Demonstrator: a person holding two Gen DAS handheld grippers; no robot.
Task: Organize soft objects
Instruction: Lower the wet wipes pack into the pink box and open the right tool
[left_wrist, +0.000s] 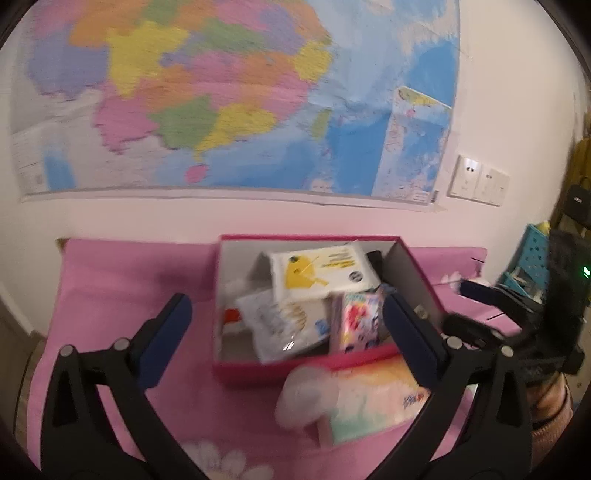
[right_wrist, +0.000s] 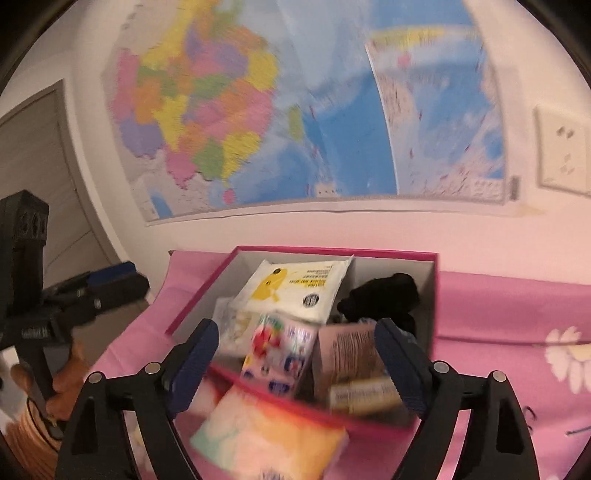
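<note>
Pink cloth (left_wrist: 122, 280) covered the table, and on it, against the wall under a map (left_wrist: 221, 92), stood a red-sided box (left_wrist: 258, 373) with pale inner walls. The box served as the collecting place: a white pack with a yellow print (left_wrist: 317, 273) lay tilted on top of the other contents, resting on a clear pouch (left_wrist: 280, 325) and an upright carton with red cartoon print (left_wrist: 360, 321). The right wrist view also showed a black soft item (right_wrist: 384, 295) in the far right corner and a brown-pink packet (right_wrist: 347, 354) standing by the near wall. Things lay loosely piled, not sorted into rows, which suggests they were dropped in rather than arranged.

A pastel rainbow plush (left_wrist: 362, 398) lay on the cloth just outside the near wall, touching or nearly touching it; blur prevented a finer reading. It was probably the next thing to go in.

Both tools were wide apart and held nothing: the left gripper (left_wrist: 288, 339) framed the box and plush from the near side, and the right gripper (right_wrist: 295, 365) did the same, pads clear of every item. The wide stance suited a bulky, yielding plush.
</note>
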